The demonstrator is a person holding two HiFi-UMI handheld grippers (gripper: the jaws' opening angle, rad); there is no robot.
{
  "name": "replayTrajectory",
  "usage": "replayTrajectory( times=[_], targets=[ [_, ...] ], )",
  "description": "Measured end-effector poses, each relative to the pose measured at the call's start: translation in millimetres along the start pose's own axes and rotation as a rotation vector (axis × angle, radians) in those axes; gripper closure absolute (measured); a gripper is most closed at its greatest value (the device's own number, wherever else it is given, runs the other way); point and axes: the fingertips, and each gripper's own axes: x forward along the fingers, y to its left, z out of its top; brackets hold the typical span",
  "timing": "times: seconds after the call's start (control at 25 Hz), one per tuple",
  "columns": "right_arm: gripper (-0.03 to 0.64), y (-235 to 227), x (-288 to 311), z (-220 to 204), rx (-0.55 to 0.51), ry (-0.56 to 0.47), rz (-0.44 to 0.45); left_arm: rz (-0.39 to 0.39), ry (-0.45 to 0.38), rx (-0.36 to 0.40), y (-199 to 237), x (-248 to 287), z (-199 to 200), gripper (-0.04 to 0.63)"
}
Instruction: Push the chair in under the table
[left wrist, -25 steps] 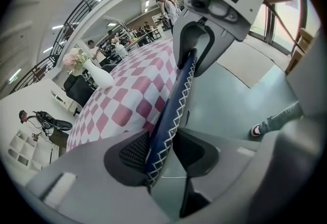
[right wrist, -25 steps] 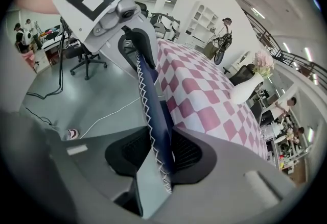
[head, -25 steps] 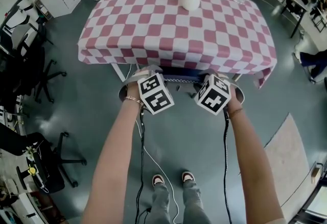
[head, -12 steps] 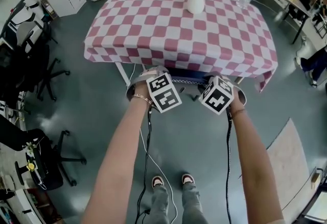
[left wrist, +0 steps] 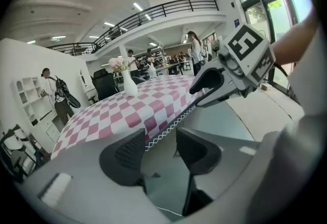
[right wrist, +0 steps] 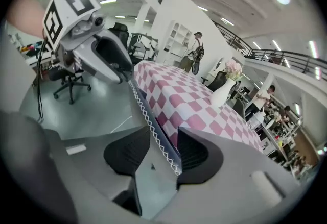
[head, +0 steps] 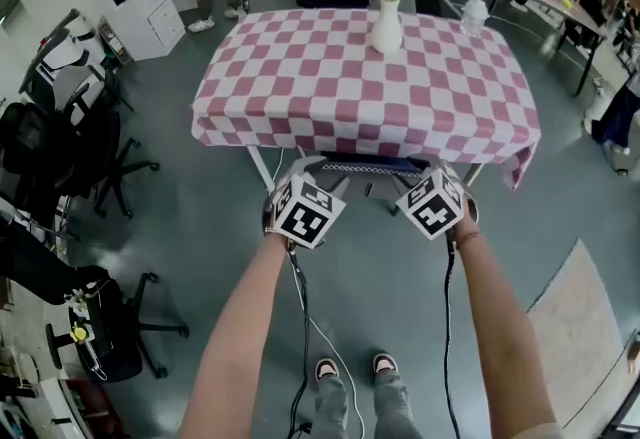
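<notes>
Now left gripper point(left wrist: 159, 154), right gripper point(right wrist: 163, 154) just opened, pinching nothing.
Seemingly stiff chair point(head: 368, 167) under table point(head: 365, 77) edge: push its top rail.

Upper centre, a vase point(head: 387, 27) stands on the surface point(head: 300, 87); a chair point(head: 368, 167) sits under its lower edge.

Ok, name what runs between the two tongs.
The chair's back edge, trimmed in white zigzag, spans from left tongs to right tongs; both gripper views show it. Both tongs have just been opening, the edge in each gap, ungripped.
</notes>
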Motion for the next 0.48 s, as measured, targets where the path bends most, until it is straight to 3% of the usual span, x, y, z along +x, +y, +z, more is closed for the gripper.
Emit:
replayTrajectory(
  times=[0.2, 0.48],
  targets=[
    [0.466, 12.9, -48.4, 35.5, 0.177, -0.126, 0.014, 0.035, -0.123, -0.165, -7.9, -62.8, 24.6, 0.414],
    [0.468, 12.7, -153.9, 62.3, 0.531, -0.359, -0.173, 0.115, -0.184, -0.351, -24.3, -143.8, 44.8, 0.434]
  ],
)
